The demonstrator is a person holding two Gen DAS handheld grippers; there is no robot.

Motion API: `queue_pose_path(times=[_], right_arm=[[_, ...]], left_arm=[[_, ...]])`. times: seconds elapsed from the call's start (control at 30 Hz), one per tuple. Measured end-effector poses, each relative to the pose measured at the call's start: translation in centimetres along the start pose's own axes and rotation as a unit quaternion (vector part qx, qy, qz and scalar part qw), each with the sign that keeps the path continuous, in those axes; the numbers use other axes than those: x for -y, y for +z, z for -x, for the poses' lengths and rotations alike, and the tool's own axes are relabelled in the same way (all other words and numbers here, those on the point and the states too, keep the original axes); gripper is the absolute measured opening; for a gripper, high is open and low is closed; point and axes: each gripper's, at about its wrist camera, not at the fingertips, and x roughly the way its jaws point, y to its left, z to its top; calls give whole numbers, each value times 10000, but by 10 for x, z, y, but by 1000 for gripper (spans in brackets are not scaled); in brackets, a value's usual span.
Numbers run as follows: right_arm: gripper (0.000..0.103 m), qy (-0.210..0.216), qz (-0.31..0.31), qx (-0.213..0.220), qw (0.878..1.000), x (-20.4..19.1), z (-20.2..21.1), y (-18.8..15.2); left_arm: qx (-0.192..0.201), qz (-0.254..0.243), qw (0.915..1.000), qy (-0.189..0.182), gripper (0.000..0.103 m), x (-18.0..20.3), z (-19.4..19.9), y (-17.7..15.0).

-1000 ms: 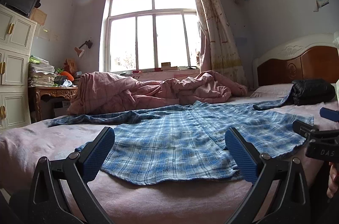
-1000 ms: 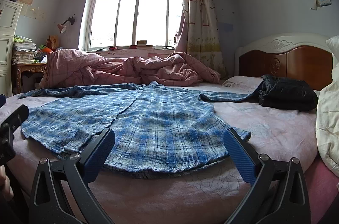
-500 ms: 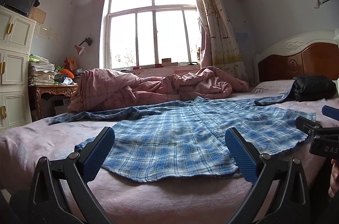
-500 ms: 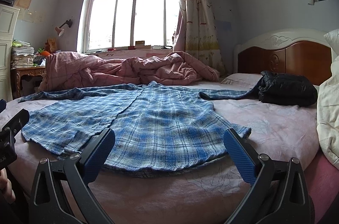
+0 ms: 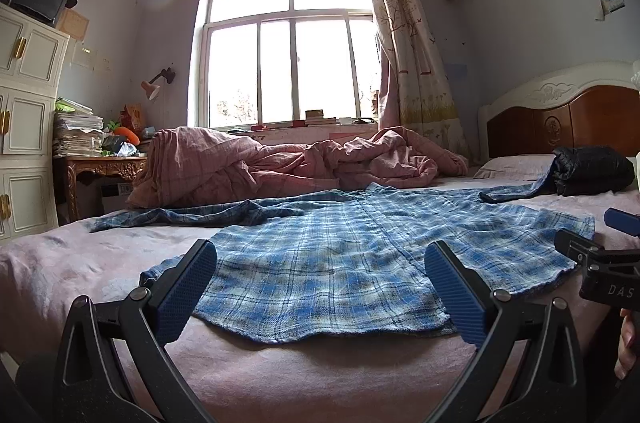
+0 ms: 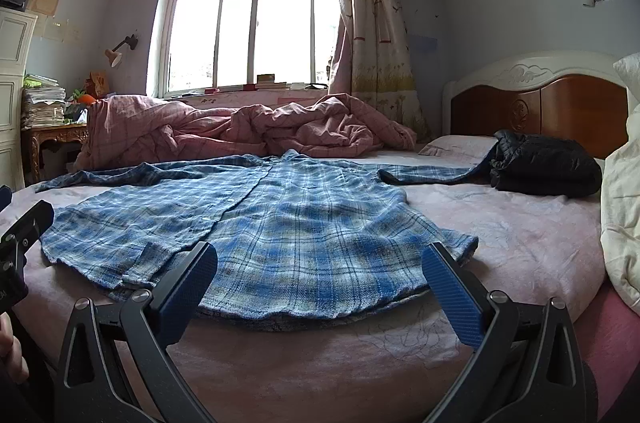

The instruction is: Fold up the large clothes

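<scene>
A: Where is the blue plaid shirt (image 6: pixel 280 223) lying?

B: Flat on the pink bed sheet (image 6: pixel 520 247), buttoned front up, hem toward the cameras and collar toward the window (image 6: pixel 248 35). One sleeve runs out from the shirt toward the desk (image 5: pixel 104 167) side; the other reaches the folded black jacket (image 6: pixel 548 163), and its cuff end seems to touch the jacket, though the fisheye edge makes that hard to confirm.

A: And past the shirt's collar?

B: A crumpled pink quilt (image 5: pixel 280 163) is heaped between the shirt and the window sill. Right of the shirt, beyond the black jacket, stands the wooden headboard (image 6: pixel 540 111), with a pillow (image 6: pixel 456 145) at its foot.

A: What are the tongs doing?

B: The left gripper (image 5: pixel 320 287) is spread wide, its blue pads (image 5: pixel 186 287) apart and nothing between them; it hangs just short of the shirt's hem, on the half nearer the desk. The right gripper (image 6: pixel 320 287) is likewise released and empty, facing the hem on the half nearer the headboard. Neither touches the cloth.

A: Do they see each other?

B: Yes. The right one's black frame shows at the left camera's right edge, beside the shirt's hem corner, with part of a hand (image 5: pixel 626 343) below it.
</scene>
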Motion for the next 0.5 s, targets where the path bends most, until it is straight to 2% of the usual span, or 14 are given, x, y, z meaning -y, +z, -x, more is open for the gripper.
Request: queue_pose_path(times=[0.5], right_arm=[[103, -81, 114, 29, 9999, -3, 1, 1]], left_arm=[[-21, -82, 9999, 134, 103, -4, -4, 0]])
